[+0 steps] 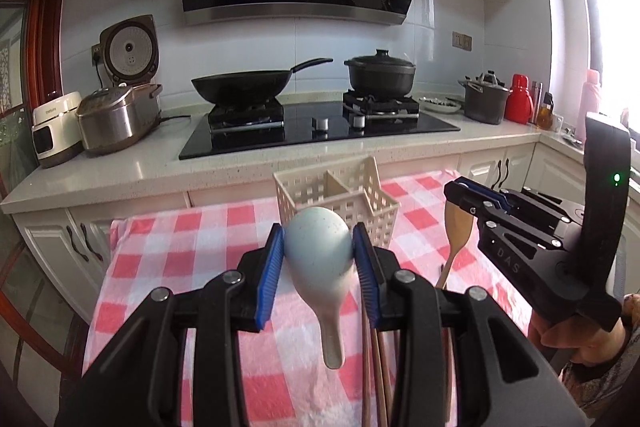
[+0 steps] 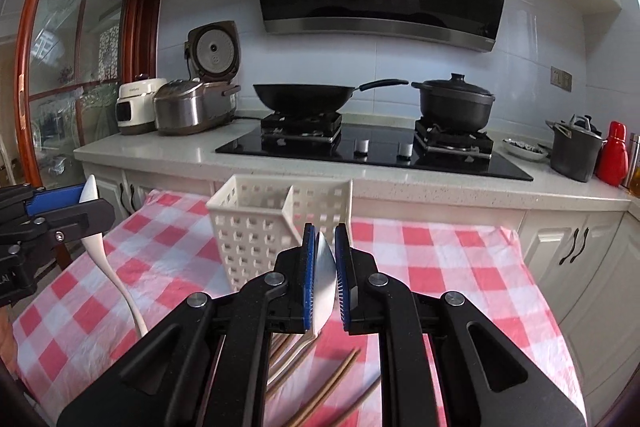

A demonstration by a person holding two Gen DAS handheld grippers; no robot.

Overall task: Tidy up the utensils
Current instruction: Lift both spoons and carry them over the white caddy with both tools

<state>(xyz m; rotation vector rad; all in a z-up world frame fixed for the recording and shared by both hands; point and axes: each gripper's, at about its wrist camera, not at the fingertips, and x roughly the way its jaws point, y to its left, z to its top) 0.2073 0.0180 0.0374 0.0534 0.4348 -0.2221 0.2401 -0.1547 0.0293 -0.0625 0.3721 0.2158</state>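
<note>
My left gripper is shut on the bowl of a pale blue ceramic spoon, whose handle hangs down above the checked cloth. It also shows in the right wrist view at the left. My right gripper is shut on a wooden spoon, seen edge-on; in the left wrist view the wooden spoon hangs from the right gripper. A white slotted utensil basket with a divider stands on the table just beyond both grippers, and shows in the right wrist view. Brown chopsticks lie on the cloth below.
The table has a red and white checked cloth. Behind it runs a kitchen counter with a black hob, a wok, a lidded pot, rice cookers at left and a red flask at right.
</note>
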